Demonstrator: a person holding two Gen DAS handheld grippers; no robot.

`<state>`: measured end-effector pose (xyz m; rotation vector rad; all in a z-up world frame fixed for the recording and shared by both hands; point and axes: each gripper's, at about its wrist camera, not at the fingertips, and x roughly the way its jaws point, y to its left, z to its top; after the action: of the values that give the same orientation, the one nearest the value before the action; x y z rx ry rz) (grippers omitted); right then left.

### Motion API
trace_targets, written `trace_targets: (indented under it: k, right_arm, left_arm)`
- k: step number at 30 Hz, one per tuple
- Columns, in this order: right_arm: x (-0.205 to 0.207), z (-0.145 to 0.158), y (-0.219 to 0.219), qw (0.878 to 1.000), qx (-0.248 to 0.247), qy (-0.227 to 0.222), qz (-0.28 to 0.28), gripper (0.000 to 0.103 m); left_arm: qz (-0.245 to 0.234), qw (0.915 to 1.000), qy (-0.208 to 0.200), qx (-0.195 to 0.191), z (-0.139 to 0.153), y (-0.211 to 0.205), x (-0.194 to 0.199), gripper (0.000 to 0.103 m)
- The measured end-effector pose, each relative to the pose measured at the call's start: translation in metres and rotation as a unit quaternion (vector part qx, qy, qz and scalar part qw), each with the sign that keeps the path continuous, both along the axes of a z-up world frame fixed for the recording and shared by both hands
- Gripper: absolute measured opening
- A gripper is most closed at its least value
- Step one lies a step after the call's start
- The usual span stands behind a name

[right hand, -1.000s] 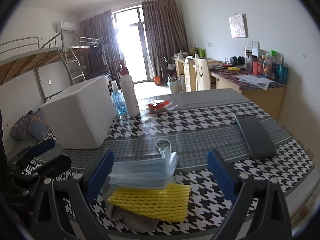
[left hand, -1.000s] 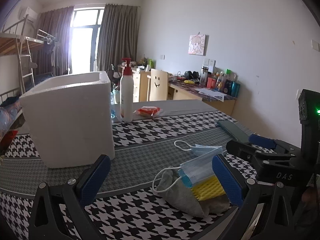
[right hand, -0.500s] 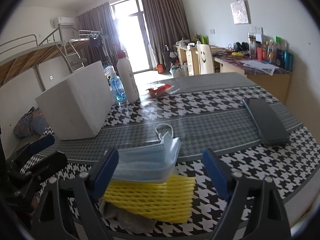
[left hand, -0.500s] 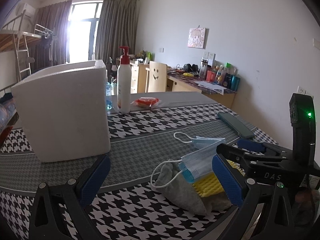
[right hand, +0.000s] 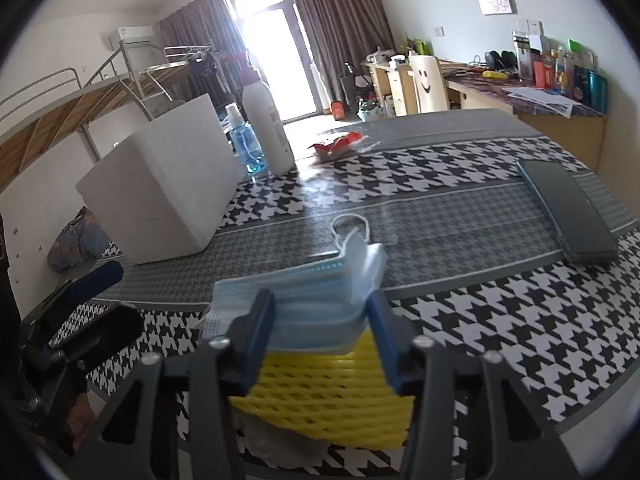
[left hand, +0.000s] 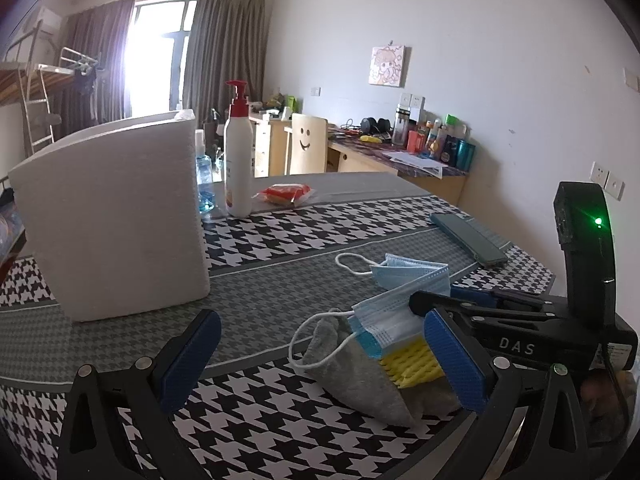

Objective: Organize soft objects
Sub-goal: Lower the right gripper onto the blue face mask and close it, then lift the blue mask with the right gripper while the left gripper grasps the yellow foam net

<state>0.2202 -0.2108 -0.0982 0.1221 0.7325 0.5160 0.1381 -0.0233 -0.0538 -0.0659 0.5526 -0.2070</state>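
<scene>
Under face masks [right hand: 316, 300]: yellow foam net [right hand: 328, 396] half-hidden.

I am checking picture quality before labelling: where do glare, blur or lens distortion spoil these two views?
Left wrist view: the window is blown out white, the wall edges bend from the fisheye, and the white foam box stays sharp. Right wrist view: the same backlight glares on the tablecloth, and the blue masks and yellow foam net between the fingers look softly blurred.

Masks [right hand: 320, 292] atop foam net [right hand: 320, 392], box [right hand: 168, 196] left
</scene>
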Motion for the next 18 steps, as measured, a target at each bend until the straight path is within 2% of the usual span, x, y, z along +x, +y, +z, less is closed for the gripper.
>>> trace_targets:
  k: [5, 11, 18]
  right_arm:
    - [0.001, -0.003, 0.001, 1.000, -0.007, 0.004, 0.003, 0.031]
    - [0.000, 0.006, -0.005, 1.000, 0.012, -0.004, 0.001, 0.014]
    - [-0.007, 0.028, -0.017, 0.999, 0.035, -0.032, -0.012, 0.013]
  left_arm:
    - [-0.001, 1.0000, 0.004, 0.000, -0.001, -0.001, 0.001, 0.102]
    - [-0.008, 1.0000, 0.004, 0.003, 0.000, -0.003, 0.000, 0.102]
    - [-0.029, 0.9995, 0.003, 0.011, -0.001, -0.015, -0.002, 0.102]
